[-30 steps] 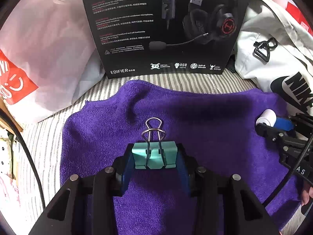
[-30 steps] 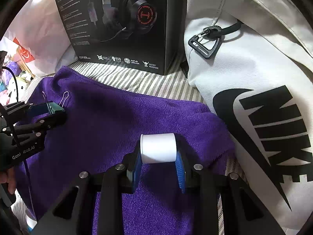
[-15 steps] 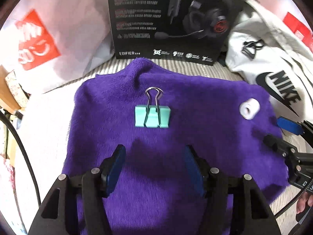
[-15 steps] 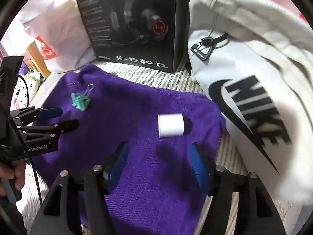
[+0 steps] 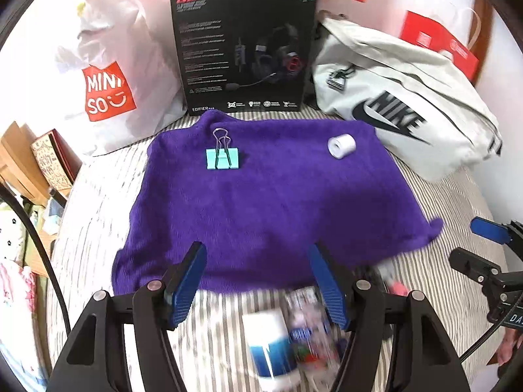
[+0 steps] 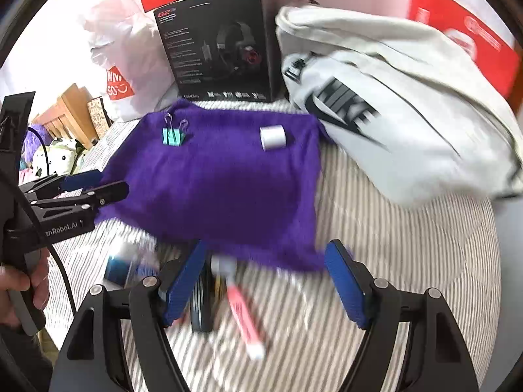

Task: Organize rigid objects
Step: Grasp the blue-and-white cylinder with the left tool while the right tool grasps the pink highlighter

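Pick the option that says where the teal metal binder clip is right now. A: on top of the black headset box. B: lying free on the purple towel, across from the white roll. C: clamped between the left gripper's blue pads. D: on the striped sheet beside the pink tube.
B: the teal metal binder clip lies free on the purple towel, with the white roll lying farther along the same far edge.

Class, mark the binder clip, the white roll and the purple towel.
binder clip (image 5: 223, 159), left wrist view, on its teal body.
white roll (image 5: 342, 145), left wrist view, on its curved side.
purple towel (image 6: 228, 189), right wrist view, on its bare middle.
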